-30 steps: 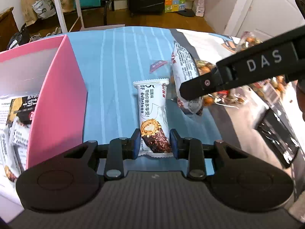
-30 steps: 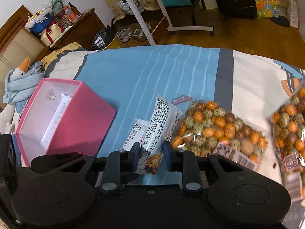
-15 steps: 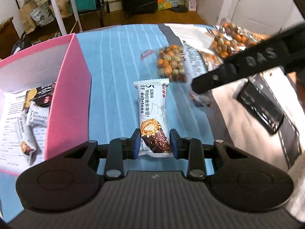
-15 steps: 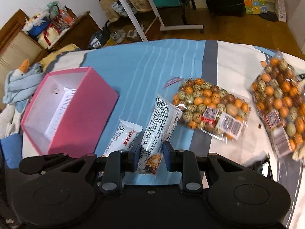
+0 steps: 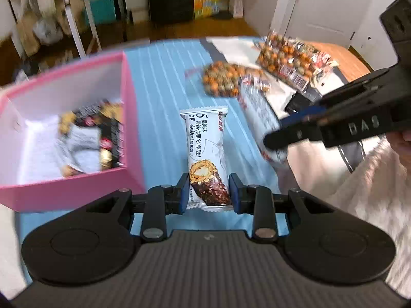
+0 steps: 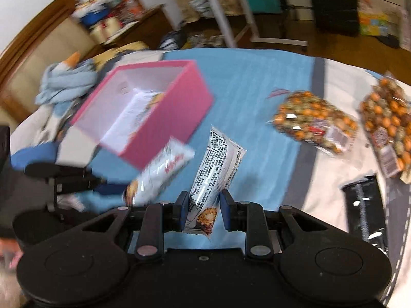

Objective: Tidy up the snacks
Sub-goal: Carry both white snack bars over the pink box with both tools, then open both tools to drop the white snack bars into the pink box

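Observation:
My left gripper [image 5: 207, 192] is shut on a white chocolate-roll snack pack [image 5: 205, 151] and holds it above the blue sheet, right of the pink box [image 5: 128, 118]. The box holds several similar packs [image 5: 84, 138]. My right gripper [image 6: 201, 209] is shut on a second white snack pack [image 6: 215, 169], printed side up, held over the sheet. In the right wrist view the left gripper [image 6: 108, 187] shows with its pack [image 6: 159, 172] just in front of the pink box [image 6: 167, 118].
Two clear bags of orange and green coated nuts [image 6: 313, 120] [image 6: 388, 123] lie on the bed to the right. A black pack [image 6: 364, 205] lies near the right edge. A light blue cloth [image 6: 66, 82] lies behind the box.
Both grippers have lifted and moved left with their packs, closer to the pink box. More of the box's inside shows now.

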A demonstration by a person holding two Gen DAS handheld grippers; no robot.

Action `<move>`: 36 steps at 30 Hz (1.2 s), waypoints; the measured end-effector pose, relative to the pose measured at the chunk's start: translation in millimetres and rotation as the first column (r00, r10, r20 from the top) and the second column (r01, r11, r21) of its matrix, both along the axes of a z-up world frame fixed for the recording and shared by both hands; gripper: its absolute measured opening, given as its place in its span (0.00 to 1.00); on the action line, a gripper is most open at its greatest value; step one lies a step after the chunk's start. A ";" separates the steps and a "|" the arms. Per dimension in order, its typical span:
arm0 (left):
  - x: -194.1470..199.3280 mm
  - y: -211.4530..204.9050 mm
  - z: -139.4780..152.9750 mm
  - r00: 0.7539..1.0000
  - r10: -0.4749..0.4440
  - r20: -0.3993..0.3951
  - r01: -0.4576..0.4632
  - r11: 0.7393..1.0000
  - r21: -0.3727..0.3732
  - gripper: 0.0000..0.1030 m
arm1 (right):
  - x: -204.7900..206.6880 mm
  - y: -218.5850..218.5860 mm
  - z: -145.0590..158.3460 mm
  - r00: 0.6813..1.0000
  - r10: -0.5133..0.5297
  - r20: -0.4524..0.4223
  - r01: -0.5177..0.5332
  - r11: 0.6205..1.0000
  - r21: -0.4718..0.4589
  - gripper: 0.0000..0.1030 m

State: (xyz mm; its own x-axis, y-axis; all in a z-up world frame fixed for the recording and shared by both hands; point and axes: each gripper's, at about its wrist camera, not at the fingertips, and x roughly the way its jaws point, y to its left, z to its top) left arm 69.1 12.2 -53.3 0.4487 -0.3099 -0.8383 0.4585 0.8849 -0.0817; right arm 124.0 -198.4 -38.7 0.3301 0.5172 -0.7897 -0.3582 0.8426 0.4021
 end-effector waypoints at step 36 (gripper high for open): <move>120.2 158.2 -27.1 0.936 0.352 0.004 -0.352 0.936 -0.005 0.31 | 103.7 185.7 -26.5 0.985 0.170 0.042 -0.166 0.982 -0.085 0.31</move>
State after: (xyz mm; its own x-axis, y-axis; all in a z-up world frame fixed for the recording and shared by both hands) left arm 189.3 170.5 -80.4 0.5335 -0.1347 -0.8350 0.1179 0.9894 -0.0842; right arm 227.7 -12.7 -65.2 0.2834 0.5033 -0.8163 -0.5150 0.7979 0.3132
